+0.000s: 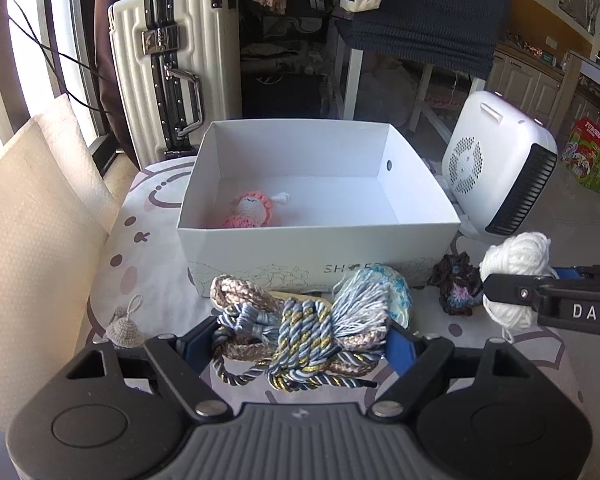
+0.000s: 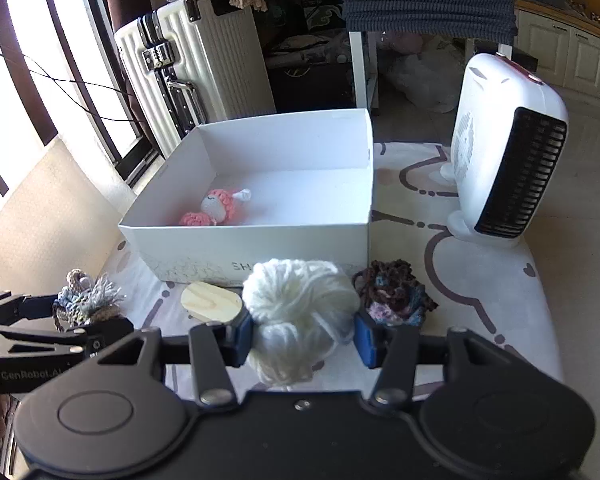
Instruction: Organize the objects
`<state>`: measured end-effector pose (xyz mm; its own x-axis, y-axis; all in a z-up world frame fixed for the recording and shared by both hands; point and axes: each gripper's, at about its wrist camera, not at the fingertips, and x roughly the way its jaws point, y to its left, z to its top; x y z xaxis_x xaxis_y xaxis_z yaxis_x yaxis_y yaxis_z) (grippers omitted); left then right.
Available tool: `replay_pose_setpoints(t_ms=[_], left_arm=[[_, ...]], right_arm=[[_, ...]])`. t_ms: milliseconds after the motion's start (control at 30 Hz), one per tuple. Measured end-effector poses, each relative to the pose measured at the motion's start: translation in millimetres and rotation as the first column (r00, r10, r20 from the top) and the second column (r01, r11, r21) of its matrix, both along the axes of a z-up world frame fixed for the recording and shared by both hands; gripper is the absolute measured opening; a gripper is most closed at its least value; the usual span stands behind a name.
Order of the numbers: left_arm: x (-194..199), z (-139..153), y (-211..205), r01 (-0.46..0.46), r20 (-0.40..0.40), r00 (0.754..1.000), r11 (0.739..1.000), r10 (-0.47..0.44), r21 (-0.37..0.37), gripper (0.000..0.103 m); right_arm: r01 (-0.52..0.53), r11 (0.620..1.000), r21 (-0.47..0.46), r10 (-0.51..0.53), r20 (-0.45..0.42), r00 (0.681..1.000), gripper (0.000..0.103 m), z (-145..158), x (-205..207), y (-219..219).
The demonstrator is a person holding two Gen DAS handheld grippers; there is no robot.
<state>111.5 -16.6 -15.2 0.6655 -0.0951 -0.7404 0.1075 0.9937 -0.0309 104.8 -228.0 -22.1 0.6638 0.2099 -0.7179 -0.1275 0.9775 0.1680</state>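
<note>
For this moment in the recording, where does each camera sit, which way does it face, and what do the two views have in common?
Left wrist: on the left gripper, looking forward and down along its fingers at the cord bundle they hold and the white box; the right gripper enters at right.
Right wrist: on the right gripper, facing the same way, its fingers holding the white yarn ball; the left gripper shows at left.
Shared: box, pink doll, heater, suitcase, dark crochet piece.

window: bright daylight, left | white suitcase: upright beside it | white fan heater: right | cream cabinets: far right
</note>
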Motion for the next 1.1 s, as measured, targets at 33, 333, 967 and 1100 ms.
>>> replay_pose_setpoints(t_ms=[33, 333, 967, 1100], left_arm=[[-1.4, 3.9, -0.4, -0.001, 0.009, 1.000, 1.000, 0.001, 0.000, 0.084], [-7.9, 33.5, -4.1, 0.002, 0.074, 0.997, 1.000, -0.003, 0.011, 0.084], [62.7, 107.0, 1.2, -0.005, 0.230, 0.973, 0.997, -0.012, 0.074, 0.084], [89.0, 114.9, 1.1, -0.007, 0.261, 0.965, 0.998, -0.010, 0.062, 0.084]], right_arm=[[-0.003, 1.000, 0.000, 0.003, 0.007, 1.000, 0.051, 4.1, -1.6, 2.2], [-0.009, 1.000, 0.001, 0.009, 0.063, 0.998, 0.051, 37.7, -9.2, 16.2], [-0.025, 1.000, -0.014, 0.027, 0.202, 0.979, 0.051, 103.7, 55.7, 11.2], [-0.027, 1.000, 0.010, 0.024, 0.220, 0.975, 0.051, 110.5, 83.0, 9.9]])
